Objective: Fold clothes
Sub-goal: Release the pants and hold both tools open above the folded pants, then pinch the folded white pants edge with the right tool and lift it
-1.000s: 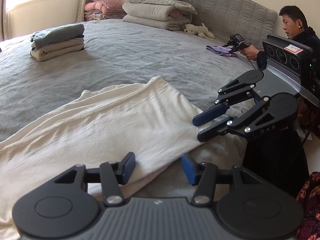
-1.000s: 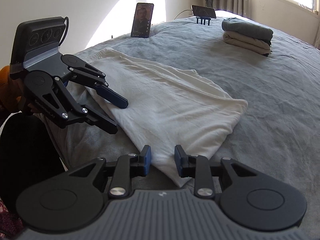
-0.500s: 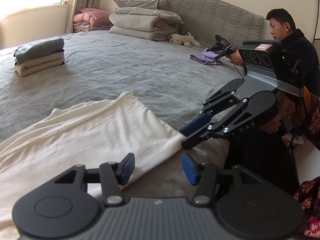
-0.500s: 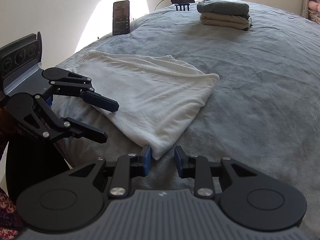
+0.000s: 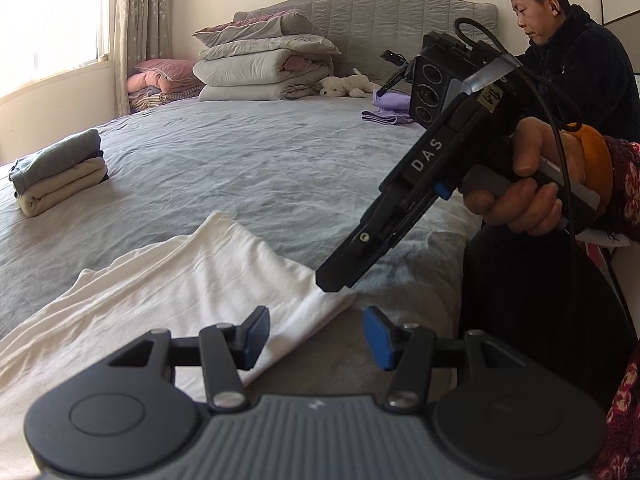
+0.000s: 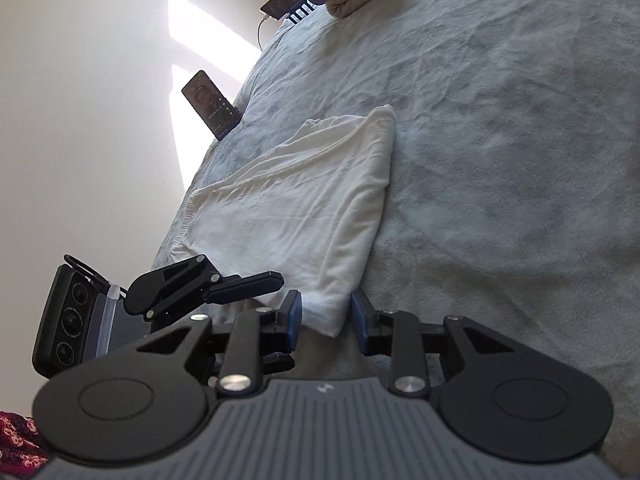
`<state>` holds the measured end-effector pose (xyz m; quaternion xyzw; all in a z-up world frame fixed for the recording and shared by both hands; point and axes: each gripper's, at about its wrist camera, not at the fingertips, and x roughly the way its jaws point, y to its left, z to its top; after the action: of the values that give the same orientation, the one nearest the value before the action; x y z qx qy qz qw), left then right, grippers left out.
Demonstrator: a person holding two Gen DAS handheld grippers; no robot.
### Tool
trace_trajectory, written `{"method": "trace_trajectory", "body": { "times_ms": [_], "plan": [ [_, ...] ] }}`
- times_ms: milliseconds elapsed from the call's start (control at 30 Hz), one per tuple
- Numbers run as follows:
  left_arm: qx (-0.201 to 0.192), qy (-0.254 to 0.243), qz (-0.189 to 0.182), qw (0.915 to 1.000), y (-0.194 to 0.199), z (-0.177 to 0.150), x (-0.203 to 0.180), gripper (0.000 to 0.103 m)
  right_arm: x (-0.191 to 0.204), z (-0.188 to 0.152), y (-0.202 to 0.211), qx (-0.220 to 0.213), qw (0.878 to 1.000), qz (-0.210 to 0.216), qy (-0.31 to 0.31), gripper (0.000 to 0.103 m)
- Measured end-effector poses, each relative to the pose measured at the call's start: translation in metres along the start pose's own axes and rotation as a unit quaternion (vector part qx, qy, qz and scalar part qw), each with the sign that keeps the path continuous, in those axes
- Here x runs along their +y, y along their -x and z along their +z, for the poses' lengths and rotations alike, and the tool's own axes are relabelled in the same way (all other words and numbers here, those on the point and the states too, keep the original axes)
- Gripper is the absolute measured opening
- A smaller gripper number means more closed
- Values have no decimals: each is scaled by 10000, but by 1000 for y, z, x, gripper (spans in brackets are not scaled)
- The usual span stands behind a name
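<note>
A white garment (image 5: pixel 192 288) lies folded flat on the grey bed (image 5: pixel 248 160), its near corner by the bed's front edge. My left gripper (image 5: pixel 316 334) is open just over that corner, its left finger above the cloth edge. My right gripper (image 5: pixel 334 278), rolled on its side in a hand, has its tips down at the same corner. In the right wrist view the garment (image 6: pixel 304 208) has its corner between the right gripper's (image 6: pixel 326 322) parted jaws, and the pads do not press it. The left gripper's fingers (image 6: pixel 248 286) show beside it.
A stack of folded clothes (image 5: pixel 60 172) sits at the far left of the bed. Quilts and pillows (image 5: pixel 260 68), a plush toy (image 5: pixel 348 86) and a purple cloth (image 5: pixel 386 114) lie by the headboard. Another person (image 5: pixel 572 52) sits there. A phone (image 6: pixel 210 104) leans at the bed's edge.
My right gripper has rolled onto its side and come down to the garment's near corner. The left gripper has slid along the near edge toward that corner. Both jaw gaps look unchanged.
</note>
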<state>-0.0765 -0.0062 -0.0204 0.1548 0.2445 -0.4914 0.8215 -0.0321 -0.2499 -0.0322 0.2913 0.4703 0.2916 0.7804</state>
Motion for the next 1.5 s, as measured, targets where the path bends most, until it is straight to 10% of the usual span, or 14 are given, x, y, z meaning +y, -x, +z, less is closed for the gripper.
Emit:
{"method": "trace_trajectory", "body": {
  "times_ms": [100, 167, 400, 500, 533, 733, 900, 1100, 1500],
  "plan": [
    [38, -140, 19, 9999, -8, 0, -6, 53, 2, -1, -3, 37, 10000, -66, -54, 30],
    [61, -252, 67, 9996, -13, 0, -10, 53, 6, 0, -6, 140, 9998, -118, -5, 8],
    [-192, -534, 589, 9966, -20, 3, -23, 49, 21, 10, 3, 16, 9997, 129, 199, 9],
    [-122, -674, 980, 9928, -29, 8, -30, 28, 24, 15, 3, 36, 9994, 115, 332, 11],
    [-17, -681, 1165, 9908, -34, 9, -31, 6, 24, 16, 2, 52, 9993, 48, 356, 15],
    [30, -524, 1315, 9899, -34, 10, -32, 6, 13, 24, 1, -320, 9971, -541, 434, 41],
    [-8, -469, 1348, 9898, -35, 8, -33, 6, 3, 42, -19, -605, 9932, -787, 603, 41],
    [-72, -432, 1427, 9888, -35, 5, -39, 6, -5, 68, -42, -943, 9849, -1179, 847, 8],
    [-492, 308, 1514, 9868, -17, 6, -37, 6, 7, 82, -37, -1115, 9846, -1176, 656, 7]
  ]
}}
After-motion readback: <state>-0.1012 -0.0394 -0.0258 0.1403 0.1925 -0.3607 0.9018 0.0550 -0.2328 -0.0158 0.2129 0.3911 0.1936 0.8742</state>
